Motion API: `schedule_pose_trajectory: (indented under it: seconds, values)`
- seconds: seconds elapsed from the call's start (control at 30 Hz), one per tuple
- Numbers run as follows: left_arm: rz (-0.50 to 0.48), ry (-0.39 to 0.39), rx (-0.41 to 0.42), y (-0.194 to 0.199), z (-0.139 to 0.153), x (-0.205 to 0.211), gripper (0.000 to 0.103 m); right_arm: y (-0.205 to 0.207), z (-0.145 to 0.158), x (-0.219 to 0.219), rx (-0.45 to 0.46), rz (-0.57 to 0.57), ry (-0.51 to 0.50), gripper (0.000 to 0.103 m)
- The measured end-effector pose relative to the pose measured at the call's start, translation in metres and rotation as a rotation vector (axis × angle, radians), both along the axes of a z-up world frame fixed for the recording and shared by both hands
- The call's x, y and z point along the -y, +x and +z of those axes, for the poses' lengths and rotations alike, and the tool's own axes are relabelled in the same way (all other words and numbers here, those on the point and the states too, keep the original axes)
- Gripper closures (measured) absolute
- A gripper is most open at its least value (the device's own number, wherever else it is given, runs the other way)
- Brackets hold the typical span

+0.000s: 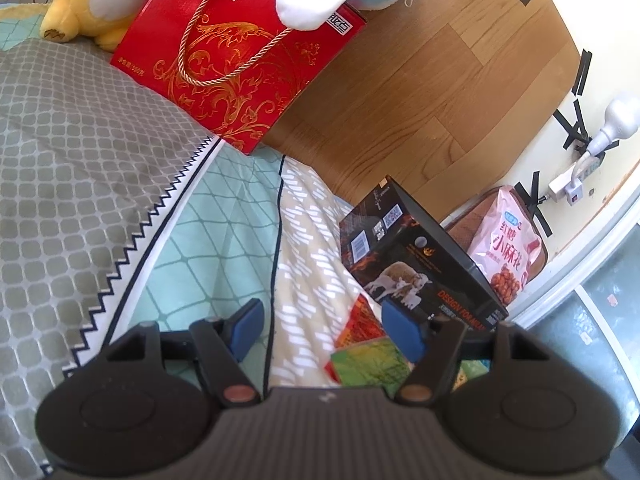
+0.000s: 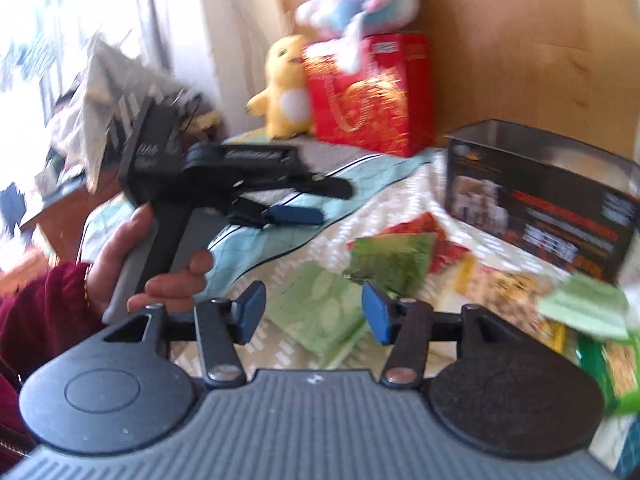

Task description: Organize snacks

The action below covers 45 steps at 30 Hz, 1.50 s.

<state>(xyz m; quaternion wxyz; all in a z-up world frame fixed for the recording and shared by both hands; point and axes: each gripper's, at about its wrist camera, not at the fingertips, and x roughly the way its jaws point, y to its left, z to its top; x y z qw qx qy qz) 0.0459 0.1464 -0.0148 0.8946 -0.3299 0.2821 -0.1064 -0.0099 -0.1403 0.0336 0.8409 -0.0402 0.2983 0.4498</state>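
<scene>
right wrist: right gripper (image 2: pixel 314 312) open above green packet (image 2: pixel 320 312); left gripper (image 1: pixel 320 332) open.

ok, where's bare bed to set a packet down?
Free: the teal quilt between the grey pillow and the black box, and the strip below the red gift box. Crowded: the snack packets heaped in front of the black box, under the right gripper.

Left claw (image 1: pixel 320 330) agape; right claw (image 2: pixel 314 312) agape, empty.
</scene>
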Motion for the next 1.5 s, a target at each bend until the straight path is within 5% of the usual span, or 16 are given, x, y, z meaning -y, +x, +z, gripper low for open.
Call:
schedule_pose_trajectory:
  seconds: [0.43,1.5]
  values:
    - [-0.008,0.091,0.008,-0.002,0.005,0.012,0.036,0.001,-0.031,0.042,-0.073,-0.17,0.066,0.046]
    - [-0.022,0.125,0.021,-0.005,0.01,0.016,0.036,0.003,-0.035,0.044,-0.122,-0.171,0.094,0.038]
